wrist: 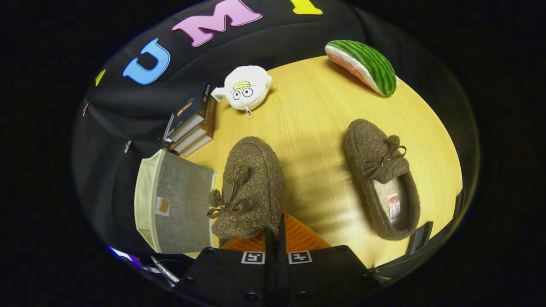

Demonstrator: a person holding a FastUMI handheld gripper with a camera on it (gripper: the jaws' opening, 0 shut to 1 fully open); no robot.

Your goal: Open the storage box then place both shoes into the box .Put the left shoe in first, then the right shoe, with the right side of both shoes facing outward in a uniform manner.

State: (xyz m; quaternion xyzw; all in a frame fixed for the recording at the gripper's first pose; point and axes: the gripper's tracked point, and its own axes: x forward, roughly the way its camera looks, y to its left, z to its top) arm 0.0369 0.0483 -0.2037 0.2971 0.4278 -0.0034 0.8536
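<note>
1. The gripper (pixel 276 238) has its two fingers drawn close together on the heel end of the left shoe (pixel 249 187), clamped on it; the shoe's toe points away from the fingers and its bow and pompoms face the box side.
2. The storage box (pixel 179 204), a grey fabric one with a pale lining, sits just beside the held shoe on its left, at the table's near-left edge; whether its lid is up cannot be told from this angle.
3. The right shoe (pixel 381 179) lies flat on the wooden table (pixel 311 111), well apart from the held one, opening upward, heel close to the table's near-right rim.
4. Between the two shoes runs a wide bare strip of tabletop, reaching back toward the far edge.
5. A stack of books (pixel 194 123) stands just beyond the box, at the left edge.
6. A white plush toy (pixel 245 87) rests beside the books, near the far rim.
7. A watermelon-slice plush (pixel 362 66) lies at the far-right edge, well beyond the right shoe.
</note>
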